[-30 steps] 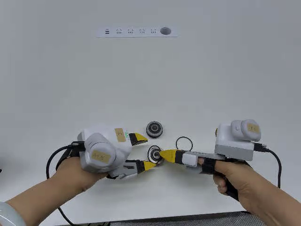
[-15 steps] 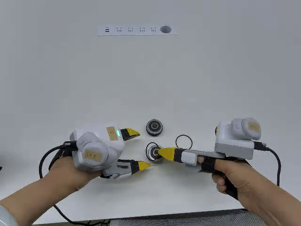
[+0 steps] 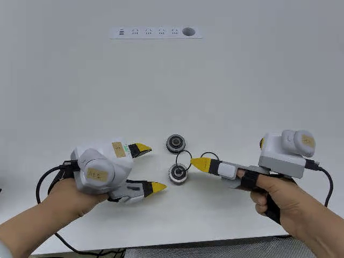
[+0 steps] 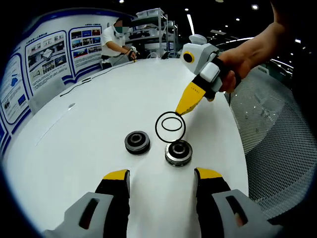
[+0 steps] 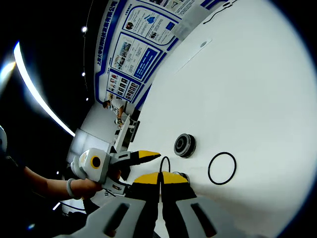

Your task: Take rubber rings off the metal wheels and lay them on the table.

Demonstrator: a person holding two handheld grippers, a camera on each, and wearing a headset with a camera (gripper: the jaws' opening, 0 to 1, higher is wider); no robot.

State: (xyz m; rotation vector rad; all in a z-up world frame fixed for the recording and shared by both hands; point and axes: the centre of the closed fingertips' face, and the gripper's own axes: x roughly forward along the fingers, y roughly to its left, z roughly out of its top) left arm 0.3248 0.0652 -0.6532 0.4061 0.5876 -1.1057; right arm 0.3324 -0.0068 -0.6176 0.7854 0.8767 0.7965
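Left gripper [image 3: 151, 166] has drawn back toward the left edge of the table [image 3: 242, 97], its jaws spread wide and holding nothing, where 1 second ago they sat close around the near wheel [image 3: 178, 173]. That wheel stands by the front edge, with the far wheel [image 3: 176, 143] just behind it. The rubber ring [image 4: 170, 127] has come up off the near wheel and now hangs from the right gripper [image 3: 200, 164], whose jaws are pinched together on it; whether its lower edge still touches the wheel I cannot tell. Another loose ring [image 5: 221, 168] lies flat on the table, to the right. So 2 rings look to be off, and the held one likely just needs laying down. Tan labels [image 3: 97, 174] on the grippers carry marks too small to read, and the power strip [image 3: 156, 33] by the back edge shows no legible brand.
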